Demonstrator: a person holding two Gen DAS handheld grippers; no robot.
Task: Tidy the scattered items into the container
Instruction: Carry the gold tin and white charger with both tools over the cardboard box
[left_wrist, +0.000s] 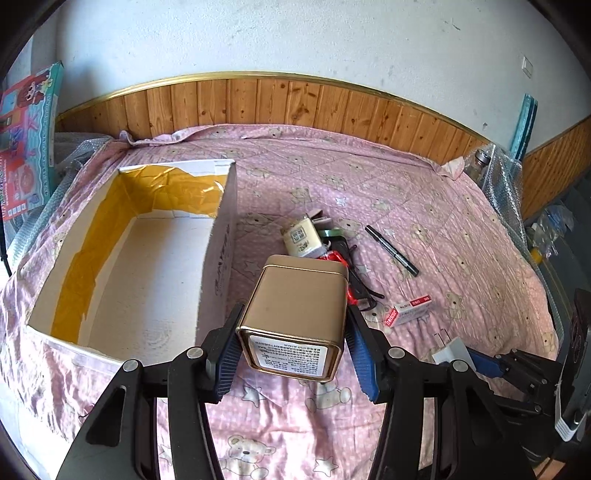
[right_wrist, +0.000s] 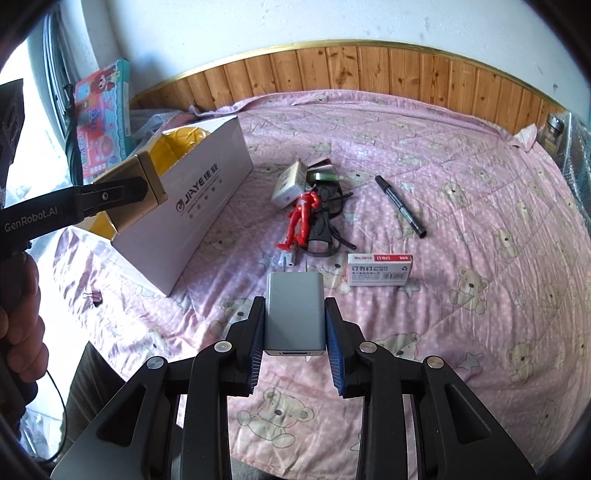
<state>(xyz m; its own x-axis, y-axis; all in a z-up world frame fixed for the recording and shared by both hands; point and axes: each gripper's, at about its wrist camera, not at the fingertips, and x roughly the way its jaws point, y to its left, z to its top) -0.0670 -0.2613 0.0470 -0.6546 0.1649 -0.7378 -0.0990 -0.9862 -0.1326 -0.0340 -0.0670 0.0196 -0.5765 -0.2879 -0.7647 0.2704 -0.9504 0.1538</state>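
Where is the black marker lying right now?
In the right wrist view, the black marker lies on the pink bedspread, right of the red toy figure and beyond the staples box.

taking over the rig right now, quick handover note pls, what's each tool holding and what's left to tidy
Left tool: shut on the gold tin, held in the air just right of the box.
Right tool: shut on the grey charger, raised above the bedspread, prongs pointing forward.
Done: nothing shows inside the box yet.
Left: drop in the tin and charger, then collect the pile mid-bed: red figure, cream pack, green tape roll, black cords; also the black marker, staples box, small plug and binder clip by the box's near corner.
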